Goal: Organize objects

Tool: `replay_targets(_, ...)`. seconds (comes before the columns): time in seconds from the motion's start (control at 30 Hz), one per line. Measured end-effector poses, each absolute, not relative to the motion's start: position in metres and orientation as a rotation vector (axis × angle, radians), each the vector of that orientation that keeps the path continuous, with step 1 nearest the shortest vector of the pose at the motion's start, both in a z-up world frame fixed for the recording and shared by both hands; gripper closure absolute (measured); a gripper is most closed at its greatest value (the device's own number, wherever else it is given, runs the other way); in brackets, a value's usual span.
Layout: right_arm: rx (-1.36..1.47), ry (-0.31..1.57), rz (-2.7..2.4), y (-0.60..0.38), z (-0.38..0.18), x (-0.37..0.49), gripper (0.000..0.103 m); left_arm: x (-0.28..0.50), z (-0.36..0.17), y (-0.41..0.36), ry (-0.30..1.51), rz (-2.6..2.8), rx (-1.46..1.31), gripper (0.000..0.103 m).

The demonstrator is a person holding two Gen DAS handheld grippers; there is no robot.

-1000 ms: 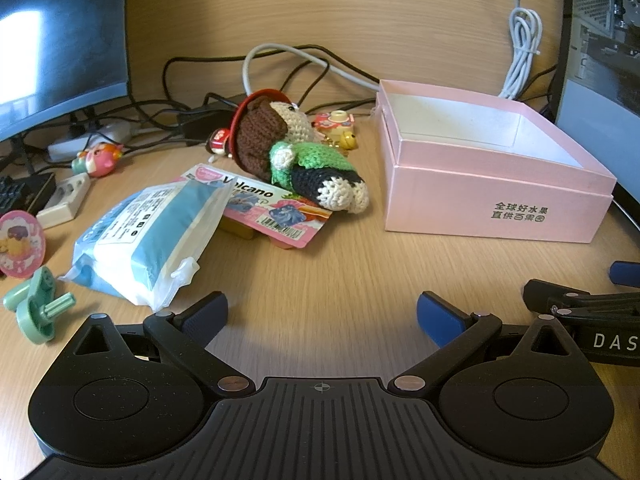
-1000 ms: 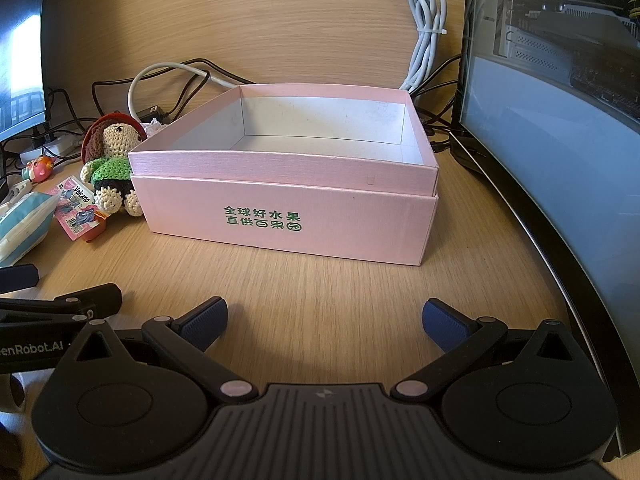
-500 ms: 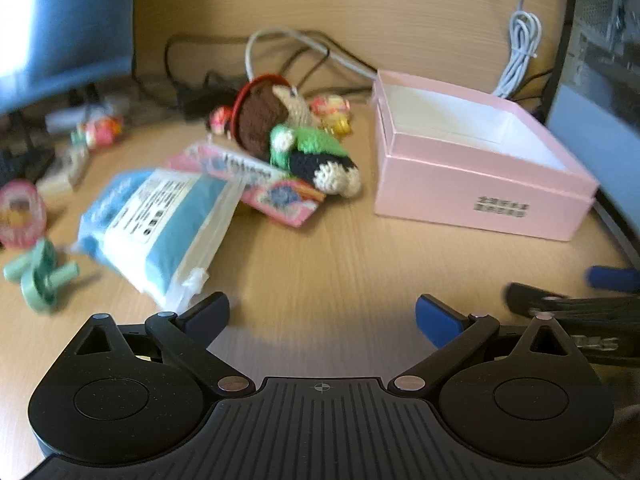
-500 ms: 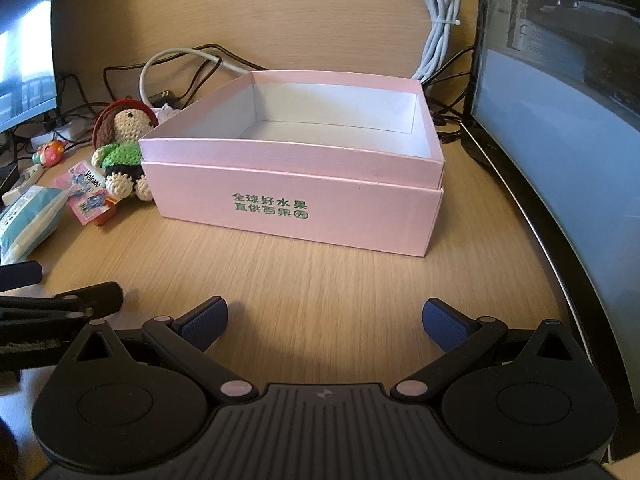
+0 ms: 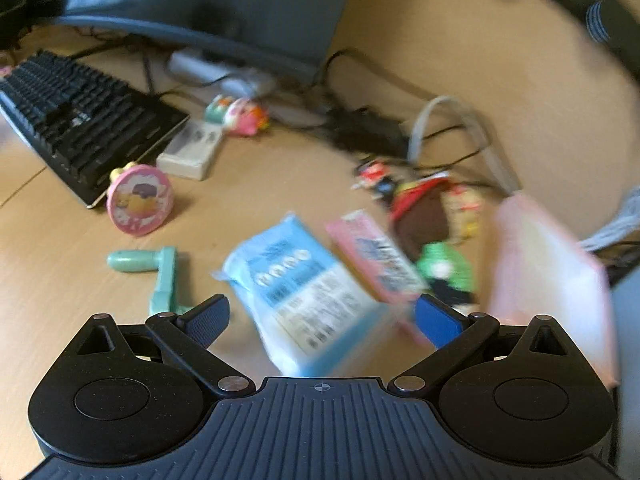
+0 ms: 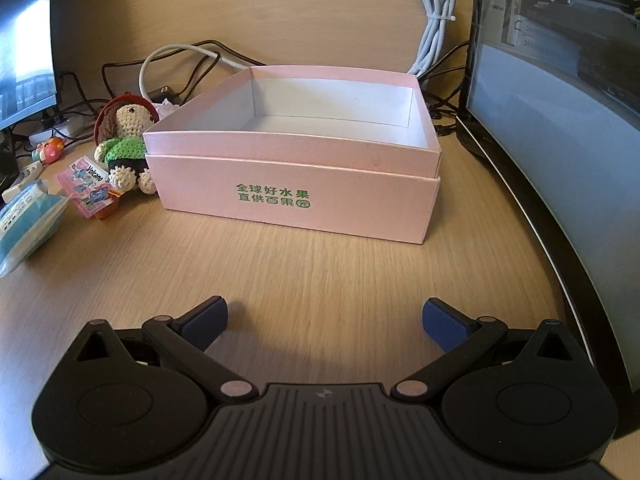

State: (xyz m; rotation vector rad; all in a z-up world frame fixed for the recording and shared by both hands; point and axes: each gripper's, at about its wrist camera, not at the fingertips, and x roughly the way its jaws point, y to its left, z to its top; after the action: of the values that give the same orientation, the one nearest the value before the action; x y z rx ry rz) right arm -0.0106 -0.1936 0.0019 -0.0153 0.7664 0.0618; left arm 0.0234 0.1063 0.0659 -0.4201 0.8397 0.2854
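Hovering over the blue tissue pack (image 5: 308, 292), the left gripper (image 5: 322, 316) kept its fingers spread wide and empty, probably lining up a pick. The right gripper (image 6: 324, 320), equally wide and empty, faced the empty pink box (image 6: 296, 196) on the tabletop (image 6: 280, 272). Only the left view showed the keyboard (image 5: 80, 128) and green handle (image 5: 160, 272); only the right showed the box's bare interior.

**Desk fixtures around my work**

A black keyboard (image 5: 76, 120) lies at my far left on the wooden desk (image 6: 320, 272). Behind it I see a dark monitor (image 5: 200, 4); a second monitor (image 6: 560, 128) curves along my right. White coiled cable (image 6: 436, 20) hangs on the back panel.
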Motion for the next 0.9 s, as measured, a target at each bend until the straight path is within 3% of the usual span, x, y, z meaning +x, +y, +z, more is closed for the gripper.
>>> replay_targets(0.3, -0.031, 0.787, 0.1, -0.194, 0.004, -0.015, 0.0, 0.055, 0.035, 0.097, 0.9, 0.296, -0.318, 0.005)
replay_targets(0.33, -0.031, 0.789, 0.103, -0.195, 0.004, -0.016, 0.0, 0.056, 0.035, 0.096, 0.887, 0.296, -0.296, 0.016)
replay_targets(0.37, -0.029, 0.791, 0.101, -0.195, 0.005, -0.017, 0.0, 0.056, 0.034, 0.093, 0.877, 0.299, -0.264, 0.046)
replay_targets(0.67, -0.089, 0.655, 0.227, -0.146, 0.049, -0.009, 0.0, -0.012, 0.065, 0.137, 0.752, 0.126, -0.374, 0.046)
replay_targets(0.9, -0.186, 0.608, 0.513, -0.013, 0.074, 0.002, 0.0, -0.102, 0.099, 0.239, 0.68, 0.198, -0.325, 0.046)
